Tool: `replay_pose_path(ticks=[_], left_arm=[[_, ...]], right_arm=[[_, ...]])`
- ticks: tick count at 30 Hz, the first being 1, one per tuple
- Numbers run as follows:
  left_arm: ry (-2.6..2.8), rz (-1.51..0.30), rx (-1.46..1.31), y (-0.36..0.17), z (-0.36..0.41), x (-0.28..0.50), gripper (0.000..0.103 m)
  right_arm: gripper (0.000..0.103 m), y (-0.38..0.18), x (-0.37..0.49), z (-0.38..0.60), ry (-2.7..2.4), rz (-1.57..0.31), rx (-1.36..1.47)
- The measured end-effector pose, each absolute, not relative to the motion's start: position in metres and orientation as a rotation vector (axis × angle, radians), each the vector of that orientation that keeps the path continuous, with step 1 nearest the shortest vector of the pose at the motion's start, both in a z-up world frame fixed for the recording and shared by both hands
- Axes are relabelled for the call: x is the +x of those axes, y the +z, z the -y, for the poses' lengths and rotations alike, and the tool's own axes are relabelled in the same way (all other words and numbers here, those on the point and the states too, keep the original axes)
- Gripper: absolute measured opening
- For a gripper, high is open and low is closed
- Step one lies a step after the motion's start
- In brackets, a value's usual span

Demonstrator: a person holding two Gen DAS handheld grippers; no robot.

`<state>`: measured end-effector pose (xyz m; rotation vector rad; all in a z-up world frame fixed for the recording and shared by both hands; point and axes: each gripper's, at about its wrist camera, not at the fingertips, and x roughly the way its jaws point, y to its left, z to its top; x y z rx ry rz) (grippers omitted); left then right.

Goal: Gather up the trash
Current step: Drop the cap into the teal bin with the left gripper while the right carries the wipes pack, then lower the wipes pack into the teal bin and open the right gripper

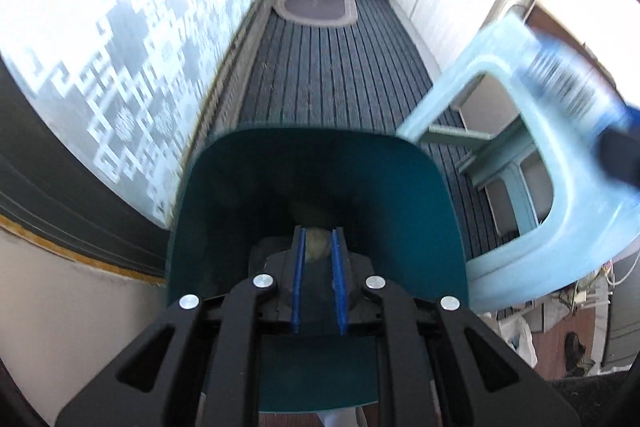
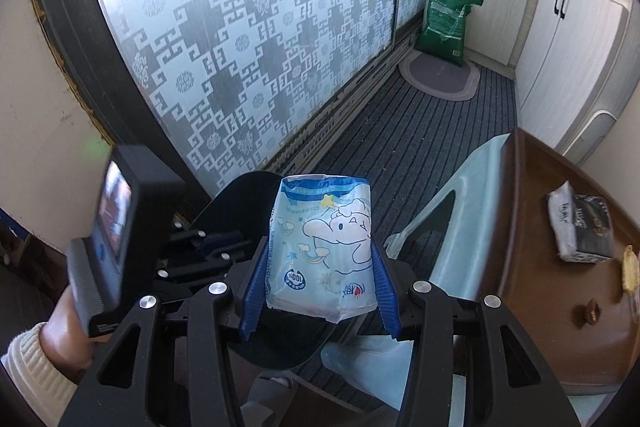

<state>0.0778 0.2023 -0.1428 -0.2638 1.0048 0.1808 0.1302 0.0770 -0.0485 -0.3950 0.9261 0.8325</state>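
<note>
Both hand-held grippers grip: right wrapper, left dustpan

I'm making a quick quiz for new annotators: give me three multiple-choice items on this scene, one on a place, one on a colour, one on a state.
1. Where does the green sack stand?
A. on the brown table
B. on the floor at the far end, by the white cabinets
C. on the blue stool

2. What colour is the dustpan that the left gripper holds?
A. dark teal
B. red
C. yellow

3. What is the right gripper doing?
A. open, holding nothing
B. shut on a spoon
C. shut on the cartoon-printed packet

Key: 1 B, it stands beside the oval mat; 2 A, its pan is teal; 3 C, both blue fingers press its sides.
</note>
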Motion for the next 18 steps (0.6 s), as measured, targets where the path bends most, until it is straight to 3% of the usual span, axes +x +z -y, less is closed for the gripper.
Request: replay_pose_path(ticks=[9,11,18], left_arm=[[0.239,-0.804,-0.293,-0.103,-0.218,0.058,0.013],[0.252,-0.741,-0.288,-0.091,-0.217,0.053,0.007],[0.261,-0.599,-0.291,-0.065,-0.220,0.037,0.005]], right_arm=[[0.048,-0.082,0.130,-0.093,0.841,-1.013,-0.444],[0.048,-0.091,0.128,-0.097,0.846,-1.031,-0.458],[0.048,-0.122,0.122,-0.109,0.854,-1.089,-0.502]])
